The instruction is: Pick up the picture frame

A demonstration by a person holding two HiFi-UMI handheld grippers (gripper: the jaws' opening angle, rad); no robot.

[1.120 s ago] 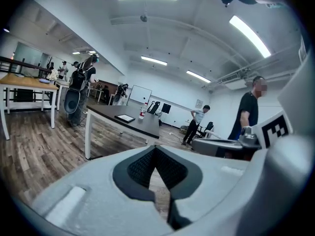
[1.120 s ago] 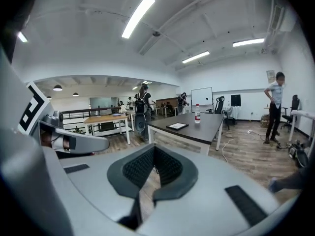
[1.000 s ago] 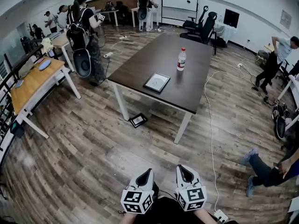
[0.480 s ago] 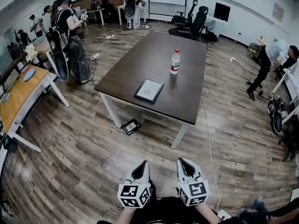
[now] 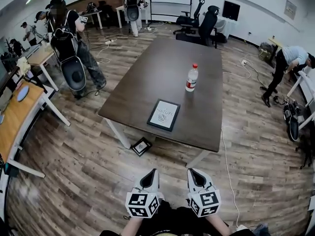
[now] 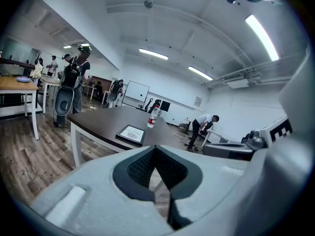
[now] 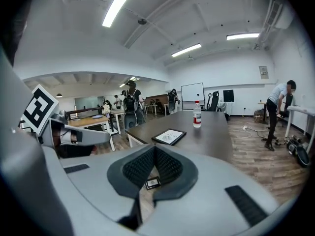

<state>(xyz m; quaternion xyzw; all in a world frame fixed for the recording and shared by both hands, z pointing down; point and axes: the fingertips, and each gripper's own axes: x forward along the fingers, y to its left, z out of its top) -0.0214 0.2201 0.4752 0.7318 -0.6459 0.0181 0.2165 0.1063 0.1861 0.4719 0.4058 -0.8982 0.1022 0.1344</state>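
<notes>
Along the left edge of the head view, a long orange-topped wooden desk on white legs, and beyond it a standing person in dark clothes with a black backpack, well apart from the long dark brown rectangular table at mid-room. Near that table's front left leg, a small black square frame flat on the grey-brown plank floor. Low in the view, short of the table, the grey left gripper with its marker cube, jaws clenched pad against pad, nothing between them. Ahead and slightly right, flat on the tabletop near its front edge, the black-edged rectangular picture frame with a white print, untouched, well apart from both grippers. Farther back on the same tabletop, an upright clear plastic bottle with red cap and label, apart from the picture frame. Just beside the left gripper, the matching grey right gripper, likewise squeezed tight and empty, only the small black square frame showing through the gap under its pads. Beyond the table's far end, black office chairs; at the far right, a person in a grey top bent forward.
</notes>
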